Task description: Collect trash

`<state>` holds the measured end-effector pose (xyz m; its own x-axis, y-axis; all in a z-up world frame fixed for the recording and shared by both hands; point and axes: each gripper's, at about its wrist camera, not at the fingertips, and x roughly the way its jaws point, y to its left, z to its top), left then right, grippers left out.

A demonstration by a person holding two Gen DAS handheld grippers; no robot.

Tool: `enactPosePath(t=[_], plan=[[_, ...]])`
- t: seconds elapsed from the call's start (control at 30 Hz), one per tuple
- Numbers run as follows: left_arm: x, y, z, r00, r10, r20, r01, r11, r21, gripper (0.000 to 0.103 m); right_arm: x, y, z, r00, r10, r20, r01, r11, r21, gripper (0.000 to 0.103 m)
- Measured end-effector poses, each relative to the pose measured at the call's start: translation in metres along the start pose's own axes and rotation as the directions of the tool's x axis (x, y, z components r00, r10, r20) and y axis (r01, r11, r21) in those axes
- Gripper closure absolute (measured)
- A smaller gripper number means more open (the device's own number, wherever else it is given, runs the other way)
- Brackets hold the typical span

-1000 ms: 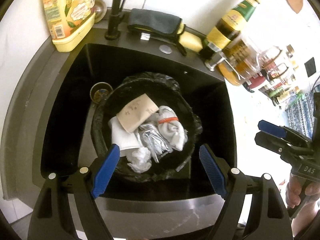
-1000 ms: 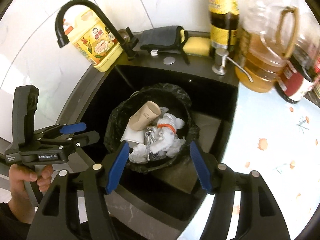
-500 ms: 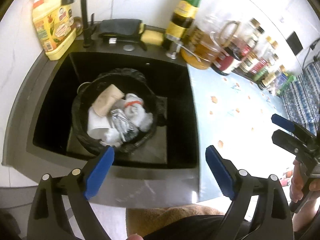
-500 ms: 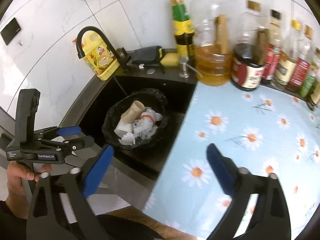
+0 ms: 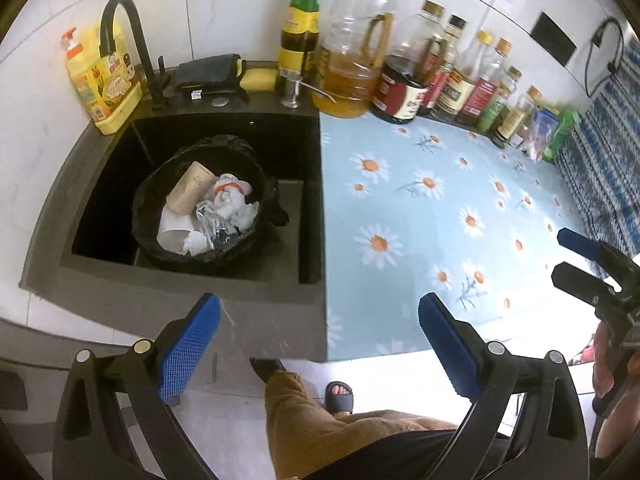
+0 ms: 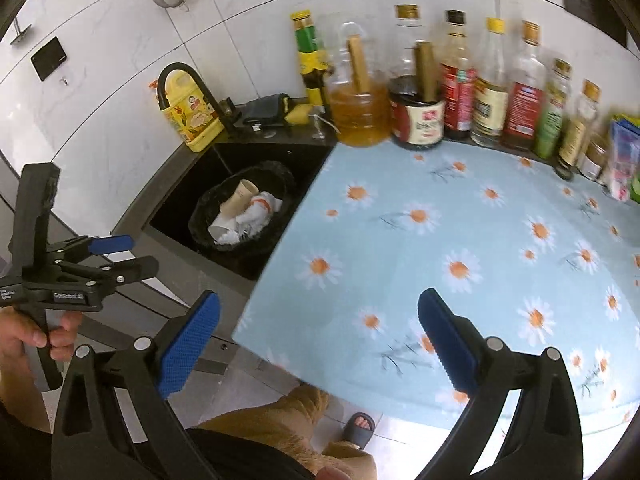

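Note:
A bin lined with a black bag (image 5: 276, 200) (image 6: 200, 208) stands in the dark sink (image 5: 160, 284). Inside lie a brown paper cup (image 5: 190, 192) (image 6: 240, 196), crumpled white tissue (image 5: 232, 204), a foil wrapper (image 5: 210, 220) and a white cup (image 5: 172, 228). My left gripper (image 5: 319, 304) (image 6: 140, 254) hangs back over the sink's front rim, well short of the bin; its jaws are opening with nothing between them. Further right, over the front edge of the daisy-print counter, my right gripper (image 6: 319, 298) (image 5: 559, 253) is open and holds nothing.
The blue daisy-print cloth (image 5: 420, 220) covers the counter right of the sink. Several oil and sauce bottles (image 5: 348, 80) line the back wall. A yellow detergent bottle (image 5: 104, 80) and black faucet (image 5: 120, 4) stand behind the sink. The person's legs and sandals (image 5: 340, 396) show below.
Both grippers have drawn back from right above the bin and shifted right, and their jaws have spread wider. The bin's contents look the same.

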<state>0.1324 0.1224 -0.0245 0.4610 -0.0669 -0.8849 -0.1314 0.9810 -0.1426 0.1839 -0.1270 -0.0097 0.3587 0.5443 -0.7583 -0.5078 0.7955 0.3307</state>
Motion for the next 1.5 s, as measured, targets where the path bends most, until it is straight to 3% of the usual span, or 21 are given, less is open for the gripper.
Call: enactPosePath(t=[0.53,1.07,1.5], plan=[[-0.027,-0.065,-0.046,0.999,0.020,0.042,-0.020,1.000,0.002,0.007,-0.065,-0.045,-0.062,0.999,-0.006,0.051,0.004,0.999,0.036,0.005],[-0.030,-0.085,-0.055,0.999,0.021,0.047,-0.022,1.000,0.022,0.007,-0.083,-0.056,-0.072,0.996,-0.029,0.079,0.025,0.998,0.051,0.005],[-0.030,-0.076,-0.057,0.999,0.012,0.050,-0.013,1.000,0.014,0.007,-0.081,-0.048,-0.075,0.996,-0.053,0.074,0.050,0.997,0.052,0.005]])
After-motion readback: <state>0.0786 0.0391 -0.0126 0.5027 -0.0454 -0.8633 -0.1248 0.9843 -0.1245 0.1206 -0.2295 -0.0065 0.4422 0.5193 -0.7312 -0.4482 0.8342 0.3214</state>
